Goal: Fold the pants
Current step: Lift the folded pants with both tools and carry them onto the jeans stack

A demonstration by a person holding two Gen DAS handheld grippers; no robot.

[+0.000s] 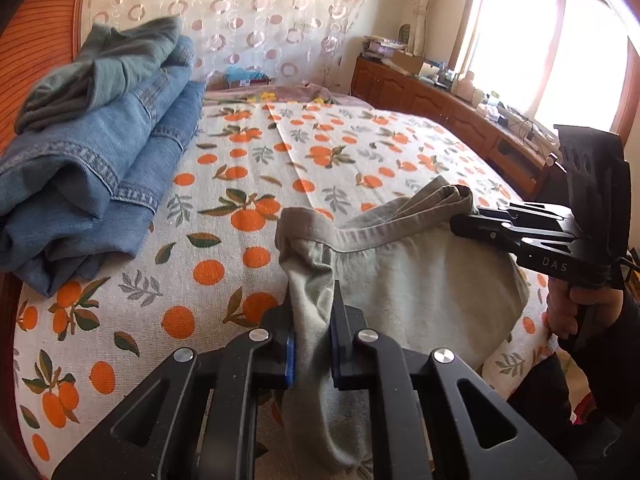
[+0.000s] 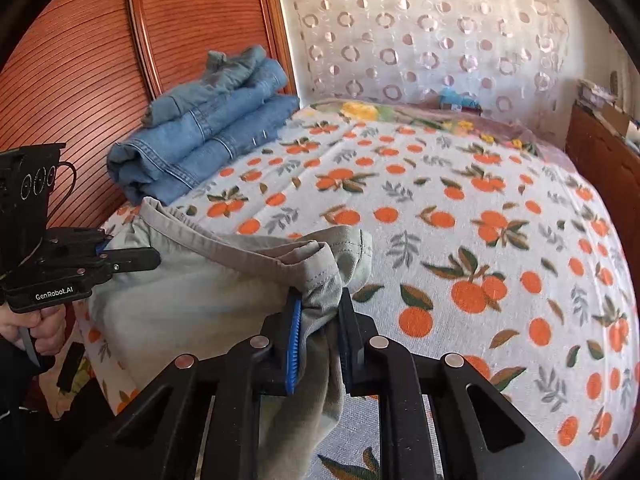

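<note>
Grey-green pants (image 1: 400,280) hang by their waistband over the near edge of the bed; they also show in the right wrist view (image 2: 208,284). My left gripper (image 1: 312,312) is shut on one end of the waistband, cloth bunched between its pads. My right gripper (image 2: 320,312) is shut on the other end of the waistband. The right gripper shows in the left wrist view (image 1: 464,220), and the left gripper shows in the right wrist view (image 2: 148,258). The legs hang below, out of sight.
The bed has an orange-print cover (image 1: 280,152), also in the right wrist view (image 2: 460,208). A stack of folded jeans (image 1: 100,168) lies at the far left by the wooden headboard (image 2: 80,80). A wooden cabinet (image 1: 460,112) stands along the right under the window.
</note>
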